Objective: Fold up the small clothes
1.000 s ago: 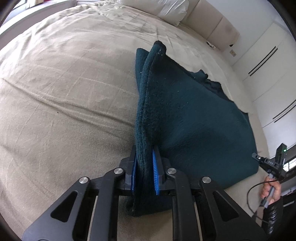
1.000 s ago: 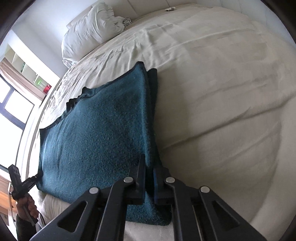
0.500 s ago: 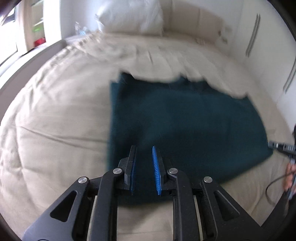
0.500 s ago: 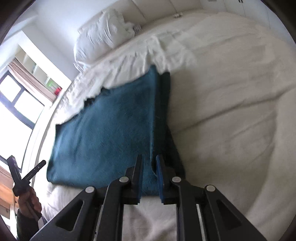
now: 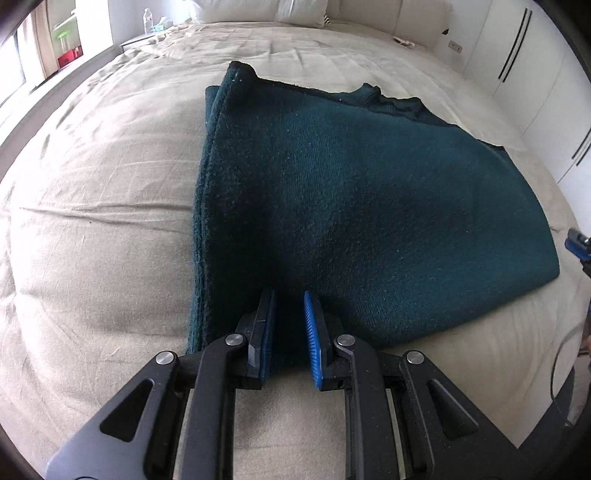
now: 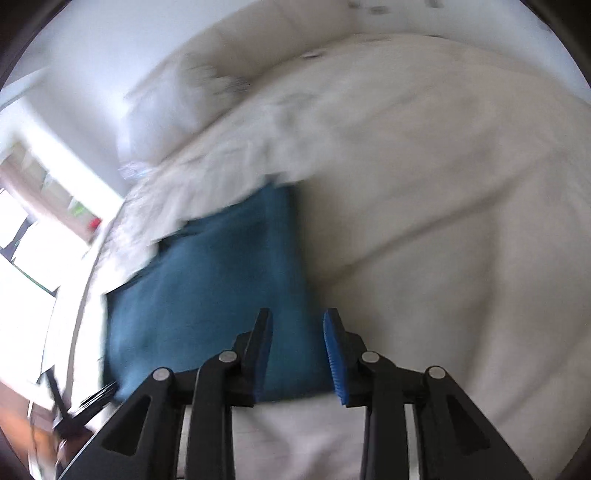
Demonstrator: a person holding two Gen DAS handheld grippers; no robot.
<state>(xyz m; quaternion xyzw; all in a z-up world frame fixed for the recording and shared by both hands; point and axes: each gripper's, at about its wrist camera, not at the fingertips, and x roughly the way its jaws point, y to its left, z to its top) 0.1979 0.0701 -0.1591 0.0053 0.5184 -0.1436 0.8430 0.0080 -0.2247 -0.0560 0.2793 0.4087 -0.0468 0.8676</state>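
We count one dark teal garment lying on one bed, two pillows at its head, and one bottle beside them.

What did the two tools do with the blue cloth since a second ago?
Both let go. The left tool and right tool had pinched the dark teal cloth; now both are open and pulled back. The cloth still lies folded on the bed.

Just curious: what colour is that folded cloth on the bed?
Dark teal garment, plain, clearest in the left wrist view.
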